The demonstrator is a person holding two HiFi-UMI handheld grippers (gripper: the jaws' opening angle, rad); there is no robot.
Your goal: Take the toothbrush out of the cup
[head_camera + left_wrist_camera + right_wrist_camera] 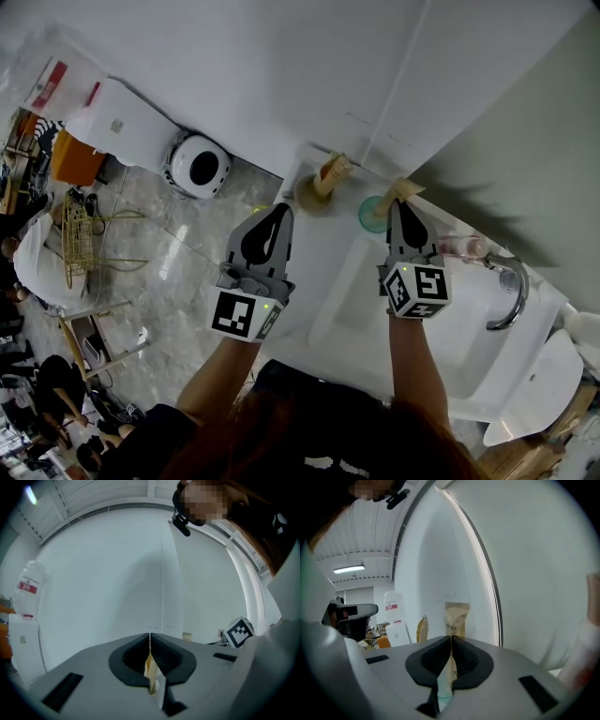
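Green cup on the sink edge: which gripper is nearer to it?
Right. The right gripper sits at the green cup, shut on the wrapped toothbrush standing in it; the left gripper is farther left, past the tan cup.

1. We see two cups side by side on the basin's ledge (345,227), close against the wall (281,75): the left cup (312,197) and, just right of it, the right cup (373,216).
2. The left toothbrush (334,172) stands in the left cup and the right toothbrush (405,189) in the right cup.
3. The right gripper (401,204) is in front of the right cup, with the right toothbrush between its fingers above the cup.
4. The left gripper (281,211) is in front of the left cup, slightly to its left.
5. The tap (511,295) stands well right of the cups.
6. A round machine (199,166) sits on the floor (178,258), left of the basin.
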